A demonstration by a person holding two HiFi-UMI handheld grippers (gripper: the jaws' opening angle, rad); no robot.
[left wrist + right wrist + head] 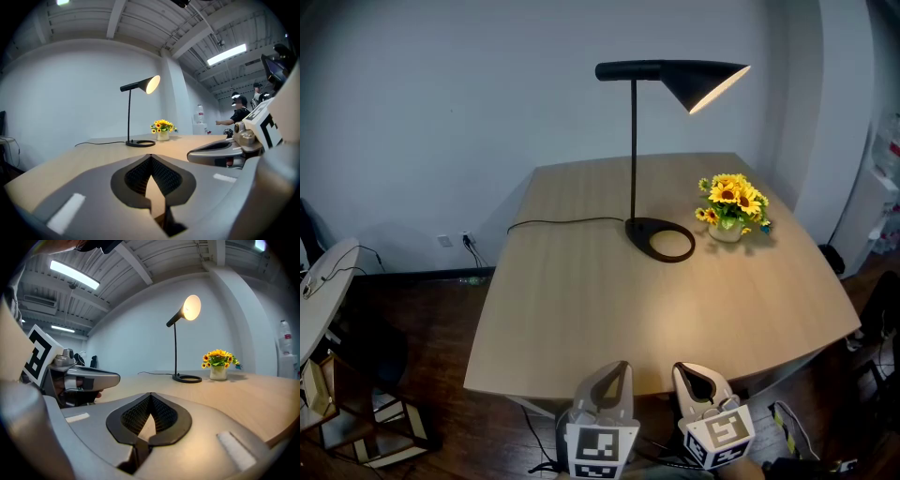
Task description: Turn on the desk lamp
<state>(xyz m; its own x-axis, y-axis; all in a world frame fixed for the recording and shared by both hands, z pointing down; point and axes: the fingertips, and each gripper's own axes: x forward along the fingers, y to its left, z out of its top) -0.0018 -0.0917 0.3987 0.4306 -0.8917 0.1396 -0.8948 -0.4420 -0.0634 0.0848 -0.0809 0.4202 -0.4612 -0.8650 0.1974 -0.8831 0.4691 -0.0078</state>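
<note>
The lamp (675, 72) stands far back on the counter (581, 300), already glowing and lighting the wood below it, so the task looks done. The left gripper (621, 368) and right gripper (686, 371) hover at the near edge, well apart from the lamp, with fingers together on nothing.

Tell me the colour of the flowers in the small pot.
Yellow; the potted flowers show best in the head view.

Head view steeply down over the table (581, 309) — 2 gripper views low, level, toward the same lamp (634, 150)
</note>
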